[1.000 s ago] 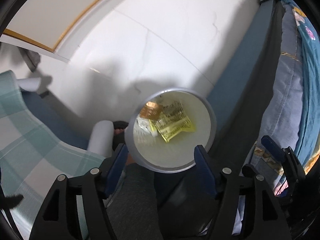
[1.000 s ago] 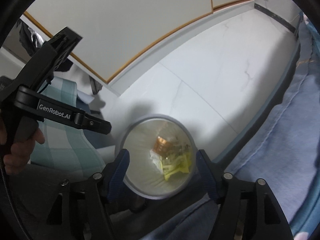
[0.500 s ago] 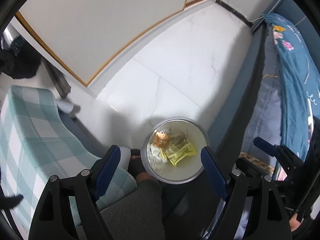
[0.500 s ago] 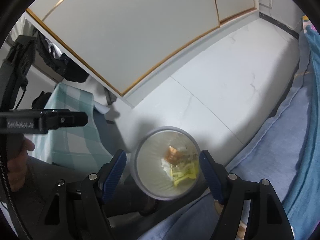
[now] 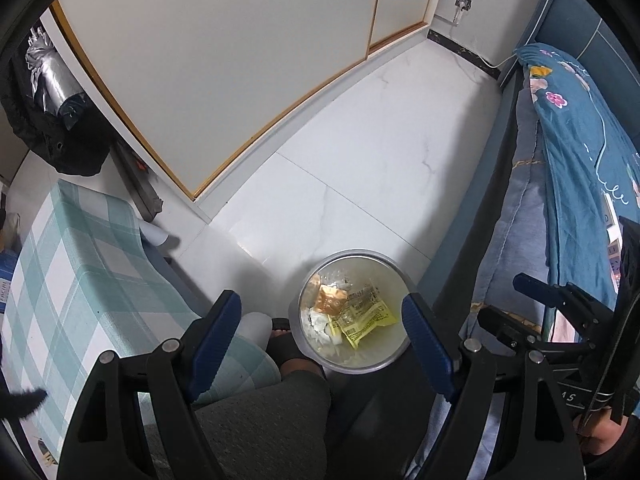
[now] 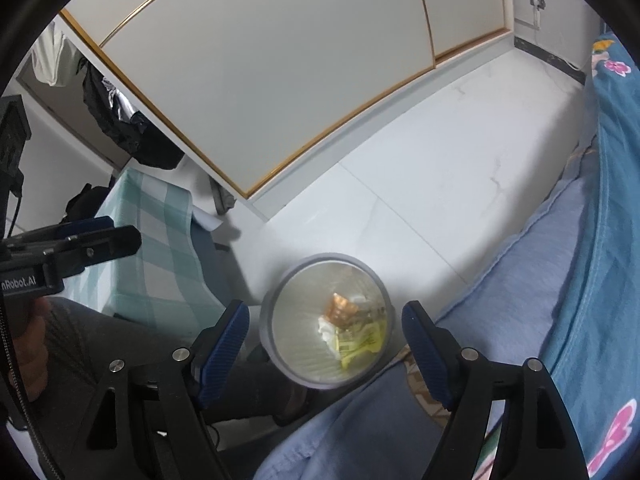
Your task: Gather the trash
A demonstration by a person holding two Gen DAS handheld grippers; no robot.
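Both tongs, left (image 5: 322,336) and right (image 6: 326,340), hang wide apart and empty above the floor-standing bin (image 5: 394,354), its yellow wrapper (image 5: 366,318) and orange packet (image 5: 330,300) looking light, crinkly and best pinched by an edge.

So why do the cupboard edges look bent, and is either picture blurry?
Left wrist view: fisheye lens bows the cupboard edge; wrappers in the bin look sharp. Right wrist view: same bowing, dark rounded corners; the bin contents are softer, and the tongs are crisp.
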